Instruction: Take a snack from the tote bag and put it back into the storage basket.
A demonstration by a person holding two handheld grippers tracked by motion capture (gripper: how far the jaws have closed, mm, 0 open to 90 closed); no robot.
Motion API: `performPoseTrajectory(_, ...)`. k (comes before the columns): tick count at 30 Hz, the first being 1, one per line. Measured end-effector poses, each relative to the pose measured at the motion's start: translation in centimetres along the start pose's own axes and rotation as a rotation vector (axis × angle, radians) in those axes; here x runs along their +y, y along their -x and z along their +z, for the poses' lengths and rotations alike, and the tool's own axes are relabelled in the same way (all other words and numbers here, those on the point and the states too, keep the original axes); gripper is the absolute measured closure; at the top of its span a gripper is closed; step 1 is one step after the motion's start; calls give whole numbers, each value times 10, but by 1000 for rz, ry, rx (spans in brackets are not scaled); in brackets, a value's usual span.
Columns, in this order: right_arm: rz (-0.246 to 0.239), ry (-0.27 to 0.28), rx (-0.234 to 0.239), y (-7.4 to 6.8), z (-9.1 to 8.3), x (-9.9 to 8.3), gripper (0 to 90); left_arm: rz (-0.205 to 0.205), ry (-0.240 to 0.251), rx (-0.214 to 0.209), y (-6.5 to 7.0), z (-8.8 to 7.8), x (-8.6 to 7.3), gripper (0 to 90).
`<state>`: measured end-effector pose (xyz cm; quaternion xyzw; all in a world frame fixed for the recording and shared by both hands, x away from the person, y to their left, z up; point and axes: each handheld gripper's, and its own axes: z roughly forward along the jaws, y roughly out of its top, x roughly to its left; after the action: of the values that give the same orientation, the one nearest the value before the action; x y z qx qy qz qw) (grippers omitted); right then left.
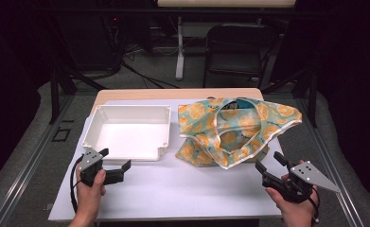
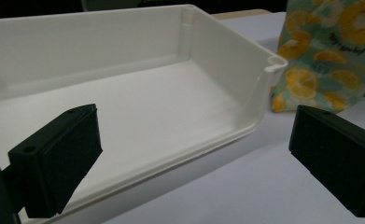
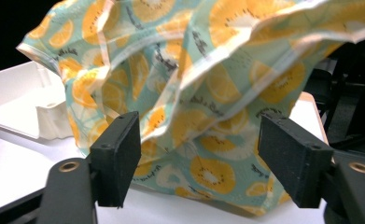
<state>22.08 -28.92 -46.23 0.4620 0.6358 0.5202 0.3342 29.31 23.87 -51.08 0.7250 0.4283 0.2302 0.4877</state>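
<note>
Holding both tongs spread with nothing between them, we hover our left gripper (image 1: 115, 161) near the white tray (image 1: 126, 109) and our right gripper (image 1: 269, 161) just short of the orange-print cloth bag (image 1: 234, 130), lying right of the tray.

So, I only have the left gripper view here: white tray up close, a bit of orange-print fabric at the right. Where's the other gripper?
Observer: The right gripper is at the near right of the table, pointing at the fabric bag, jaws apart with nothing between them.
Operator: Is that fabric a flat cloth?
Observer: No, it is a bag standing slumped with its mouth open, handles draped over the top.
Operator: Anything in the tray's hidden half?
Observer: The white tray looks empty from above.
</note>
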Motion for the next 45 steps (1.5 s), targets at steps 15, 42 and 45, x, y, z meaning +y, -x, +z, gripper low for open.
performPoseTrajectory(15, -10, 9, -45, -12, 17, 29, 251, 54, 50, -134, 49, 35, 46, 114)
performPoseTrajectory(42, -34, 53, -14, 0, 44, 65, 900, 145, 90, -225, 120, 77, 97, 182)
performPoseTrajectory(45, -24, 63, -5, 1, 48, 68, 900, 159, 88, -205, 124, 78, 100, 205)
